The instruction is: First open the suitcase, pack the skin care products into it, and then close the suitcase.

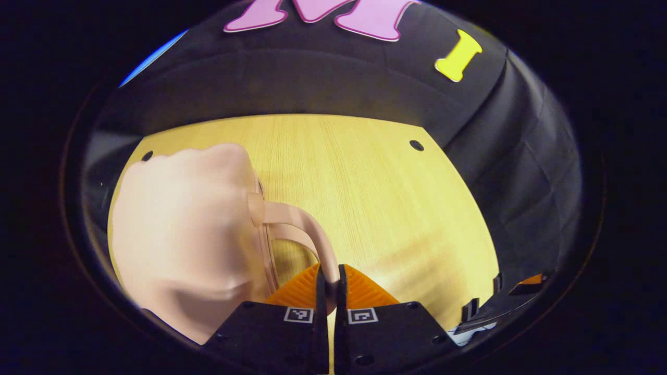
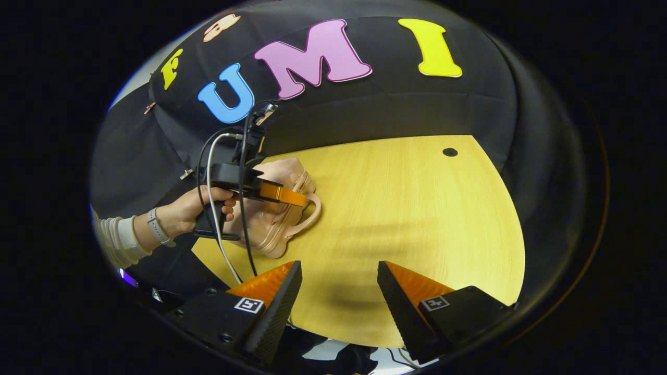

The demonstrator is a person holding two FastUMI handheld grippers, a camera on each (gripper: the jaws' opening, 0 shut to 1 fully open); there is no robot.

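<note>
Pale pink handle (image 1: 307,229) sits pinched between the pressed-together fingers of the left tool (image 1: 330,284); its suitcase (image 1: 182,234) lies on the wooden bench (image 1: 375,198), at its left side in the right gripper view; right tool (image 2: 338,291) hangs spread above bare bench, well apart.

**Open tabletop right of the case**

The pink suitcase (image 2: 271,211) sits at the wooden table's (image 2: 417,208) left edge, with the left gripper (image 2: 305,200) and the hand (image 2: 190,211) holding it crowding over it. From there rightward and to the far edge, the tabletop lies bare up to the black cloth wall (image 2: 417,109).
</note>
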